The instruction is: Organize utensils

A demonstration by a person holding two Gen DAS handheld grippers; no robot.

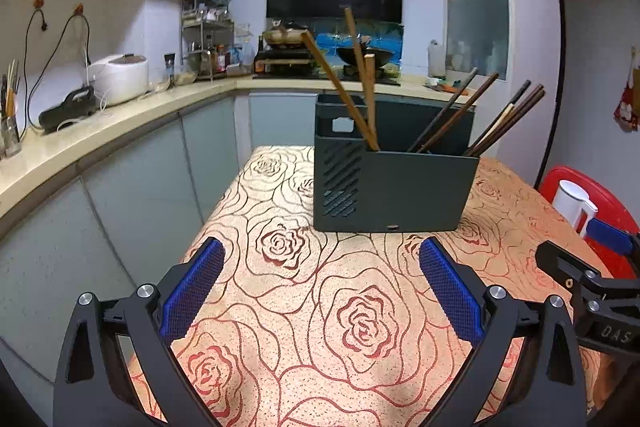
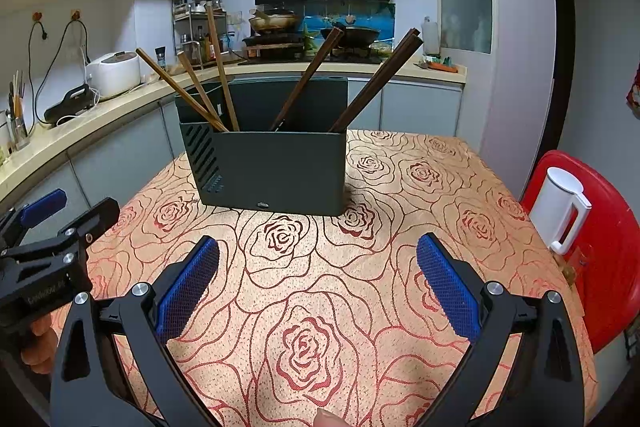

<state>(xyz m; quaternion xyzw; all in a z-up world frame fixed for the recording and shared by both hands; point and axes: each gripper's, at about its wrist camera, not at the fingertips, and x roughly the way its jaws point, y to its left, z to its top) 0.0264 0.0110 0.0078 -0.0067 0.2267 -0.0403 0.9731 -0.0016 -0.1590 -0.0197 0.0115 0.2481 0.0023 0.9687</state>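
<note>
Rose-patterned orange cloth is covering the table (image 1: 304, 327) we are working over. The dark grey rectangular plastic utensil holder (image 2: 276, 167) is standing on it ahead of us, with the brown wooden chopsticks (image 2: 376, 83) leaning in scattered groups inside; how its compartments divide is hard to tell. We are holding the left gripper (image 1: 320, 291) and right gripper (image 2: 318, 287) wide apart and empty. We are judging it best to pinch one stick high up.
</note>
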